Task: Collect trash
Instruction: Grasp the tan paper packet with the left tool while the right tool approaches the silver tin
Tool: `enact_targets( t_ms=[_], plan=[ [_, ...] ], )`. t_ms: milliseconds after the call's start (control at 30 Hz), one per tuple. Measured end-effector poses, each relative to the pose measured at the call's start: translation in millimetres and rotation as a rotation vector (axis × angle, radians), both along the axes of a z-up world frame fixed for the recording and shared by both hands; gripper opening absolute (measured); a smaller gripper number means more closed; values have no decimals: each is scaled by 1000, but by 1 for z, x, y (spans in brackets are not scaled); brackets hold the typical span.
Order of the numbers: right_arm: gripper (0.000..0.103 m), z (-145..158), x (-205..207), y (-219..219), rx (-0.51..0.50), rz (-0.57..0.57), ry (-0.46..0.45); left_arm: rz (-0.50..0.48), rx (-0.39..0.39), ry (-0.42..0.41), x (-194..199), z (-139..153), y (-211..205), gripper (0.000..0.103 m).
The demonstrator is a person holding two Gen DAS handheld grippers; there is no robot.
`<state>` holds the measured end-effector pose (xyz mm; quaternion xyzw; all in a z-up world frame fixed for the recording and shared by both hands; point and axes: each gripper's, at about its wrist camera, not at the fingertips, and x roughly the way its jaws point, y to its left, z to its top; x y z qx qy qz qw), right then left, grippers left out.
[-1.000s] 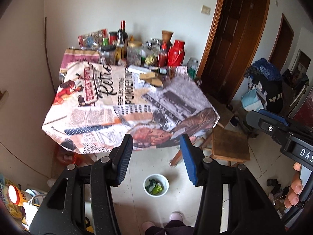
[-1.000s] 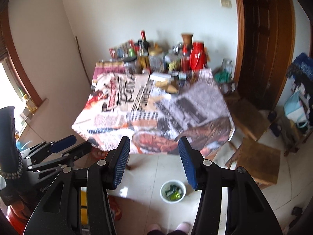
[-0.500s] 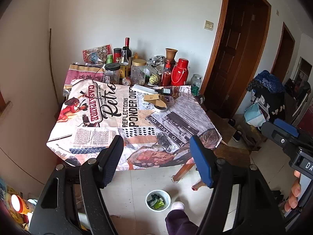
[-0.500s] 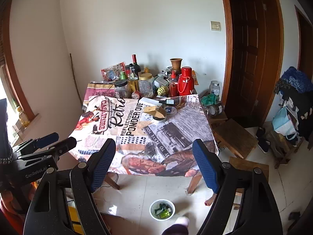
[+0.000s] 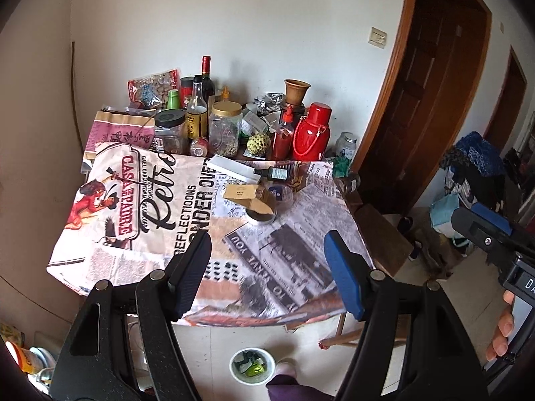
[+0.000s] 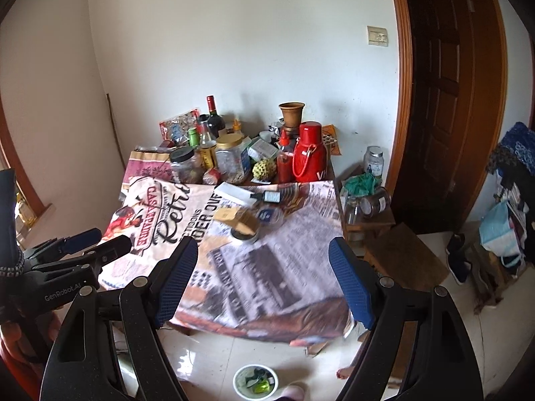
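Observation:
Loose items lie mid-table on the printed cloth (image 5: 160, 214): a brown cardboard box (image 5: 240, 192), a round tin (image 5: 261, 215), a small dark bottle (image 5: 272, 172) and a white flat box (image 5: 232, 168). They also show in the right wrist view: the cardboard box (image 6: 230, 215), the tin (image 6: 245, 234). A white bowl holding green scraps (image 5: 253, 365) stands on the floor below the table's near edge, also in the right wrist view (image 6: 255, 379). My left gripper (image 5: 267, 270) is open and empty above the near edge. My right gripper (image 6: 262, 279) is open and empty too.
Bottles, jars, a red thermos (image 5: 311, 137) and a clay vase (image 5: 296, 92) crowd the table's far end by the wall. A low wooden stool (image 6: 406, 255) and a side stand with jars (image 6: 366, 200) sit right of the table. A dark door (image 6: 444, 100) is further right.
Both grippers have opened wider and moved forward and up toward the table. The table now fills more of both views and the floor bowl sits lower in frame.

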<state>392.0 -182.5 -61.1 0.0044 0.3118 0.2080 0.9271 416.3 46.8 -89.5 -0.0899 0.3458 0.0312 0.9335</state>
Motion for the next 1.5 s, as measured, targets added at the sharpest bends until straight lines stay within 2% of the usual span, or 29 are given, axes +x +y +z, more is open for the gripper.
enact_targets(
  t_ms=[233,400,500,633,867,933,1033,1200,1267,1367,1500],
  plan=[
    [78,-4,49,-8,-30,52,22,74,-7,21,44,1,-9,69],
    [78,-13,75,-1,-54,59,46,106,-33,60,72,-9,1,69],
    [78,-20,88,9,-59,61,76,129,-20,93,87,-18,10,69],
    [78,-27,104,20,-72,37,98,123,-27,130,112,-31,30,69],
    [78,-42,140,52,-76,-81,160,62,-103,198,176,-58,82,69],
    [78,-49,153,61,-59,-101,189,49,-144,227,195,-70,97,69],
    [78,-66,173,79,-86,-121,235,40,-239,280,221,-96,119,69],
    [78,-95,189,93,-102,-149,296,78,-322,393,257,-154,138,69],
    [78,-109,194,95,-111,-157,329,72,-378,427,268,-175,140,69],
    [78,-136,201,94,-143,-171,390,45,-488,445,280,-199,141,69],
    [78,-154,206,94,-164,-176,432,27,-611,455,291,-224,134,69]
  ],
)
